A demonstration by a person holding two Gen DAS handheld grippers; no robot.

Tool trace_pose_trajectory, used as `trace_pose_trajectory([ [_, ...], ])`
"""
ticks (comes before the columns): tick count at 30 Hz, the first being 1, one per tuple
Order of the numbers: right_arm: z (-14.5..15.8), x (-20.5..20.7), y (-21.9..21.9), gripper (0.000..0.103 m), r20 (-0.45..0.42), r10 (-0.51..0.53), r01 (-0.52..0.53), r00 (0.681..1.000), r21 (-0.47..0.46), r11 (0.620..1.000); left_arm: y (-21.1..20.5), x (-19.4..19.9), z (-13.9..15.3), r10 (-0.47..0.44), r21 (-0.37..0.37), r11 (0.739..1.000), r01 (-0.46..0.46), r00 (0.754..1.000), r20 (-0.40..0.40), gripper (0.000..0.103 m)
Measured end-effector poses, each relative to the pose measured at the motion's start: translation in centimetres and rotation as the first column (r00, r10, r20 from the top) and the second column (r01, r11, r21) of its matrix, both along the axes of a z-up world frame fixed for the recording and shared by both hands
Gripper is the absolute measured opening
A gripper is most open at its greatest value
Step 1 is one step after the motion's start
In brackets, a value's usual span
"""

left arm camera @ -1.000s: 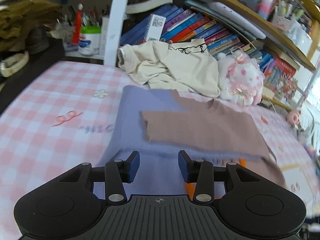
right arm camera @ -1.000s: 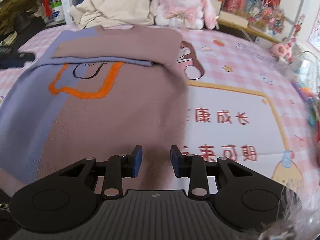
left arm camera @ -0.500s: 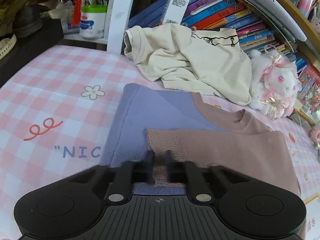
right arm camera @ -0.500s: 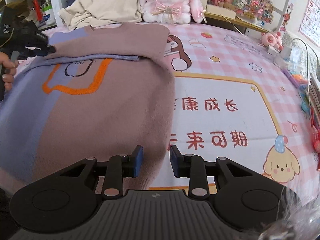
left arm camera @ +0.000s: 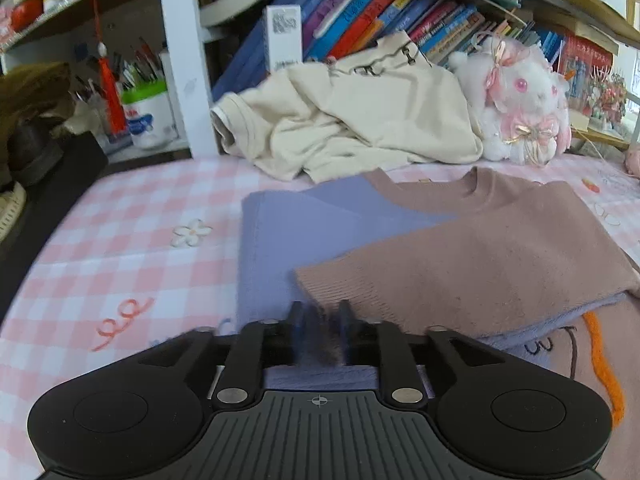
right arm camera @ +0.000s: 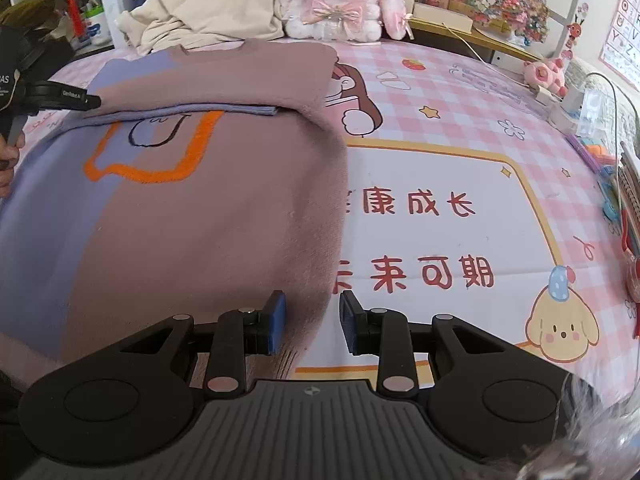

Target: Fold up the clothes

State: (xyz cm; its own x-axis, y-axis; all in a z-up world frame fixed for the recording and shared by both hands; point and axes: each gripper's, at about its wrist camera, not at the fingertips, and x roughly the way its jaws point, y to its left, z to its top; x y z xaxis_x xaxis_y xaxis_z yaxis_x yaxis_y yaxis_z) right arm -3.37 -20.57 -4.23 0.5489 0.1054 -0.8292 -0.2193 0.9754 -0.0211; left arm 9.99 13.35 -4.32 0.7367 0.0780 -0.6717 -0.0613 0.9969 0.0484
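Both sleeves of the sweater [right arm camera: 168, 216] on the bed [right arm camera: 460, 92] look folded, the body not; the left gripper [left arm camera: 320, 320], just opening, straddles its cuff, and the right gripper [right arm camera: 312, 326] hangs half open and empty.

Sweater [left arm camera: 480, 256]: matt fuzzy knit, ribbed cuff. Checked cover [left arm camera: 120, 240]: smooth printed cloth. Gripper [right arm camera: 312, 322] bodies: matt black plastic, metal pivots noted.

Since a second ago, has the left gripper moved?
Yes. The left gripper has advanced toward the bookshelf, settling at the cuff of the folded sleeve; its fingers have just been reopening.
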Motion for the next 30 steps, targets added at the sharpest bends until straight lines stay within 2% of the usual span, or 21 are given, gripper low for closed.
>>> trace_pose_trajectory([
  [2,0.1,-0.3,-0.1,0.028,0.0,-0.004,0.004,1.0,0.007,1.0,0.2,-2.0,0.9,0.007,-0.006,1.0,-0.006,0.999,0.04,0.044],
  [4,0.2,-0.5,-0.2,0.028,-0.001,-0.011,0.011,1.0,0.023,1.0,0.3,-4.3,1.7,0.009,-0.01,1.0,-0.008,0.997,0.074,0.049],
  [7,0.5,-0.5,-0.4,0.028,0.001,-0.009,0.009,1.0,0.05,0.999,0.0,-8.1,2.5,0.026,0.008,1.0,-0.026,0.997,0.073,0.051],
  [11,0.9,-0.8,-0.6,0.028,0.009,0.024,-0.024,1.0,0.084,0.996,-1.1,-13.7,2.6,0.058,0.026,0.998,-0.06,0.996,0.06,0.065],
  [16,0.7,-2.1,-0.9,0.031,0.019,0.097,-0.099,0.995,0.114,0.989,-5.0,-18.9,2.3,0.063,0.179,0.981,-0.07,0.997,0.043,0.075],
  [18,0.5,-2.8,-1.2,0.032,0.016,0.12,-0.121,0.993,0.126,0.985,-6.7,-20.3,2.3,0.061,0.209,0.976,-0.064,0.998,0.023,0.076],
  [22,0.1,-4.5,-1.8,0.038,0.028,0.162,-0.164,0.986,0.145,0.976,-8.8,-22.8,2.5,0.06,0.19,0.98,-0.061,0.998,0.008,0.084],
  [26,-0.8,-6.0,-2.4,0.039,0.009,0.173,-0.172,0.985,0.174,0.97,-9.7,-25.2,2.9,0.098,0.155,0.984,-0.094,0.995,-0.021,0.093],
  [30,-1.2,-7.2,-3.1,0.039,-0.006,0.169,-0.164,0.986,0.201,0.966,-9.8,-27.4,2.9,0.126,0.115,0.986,-0.122,0.991,-0.033,0.094],
])
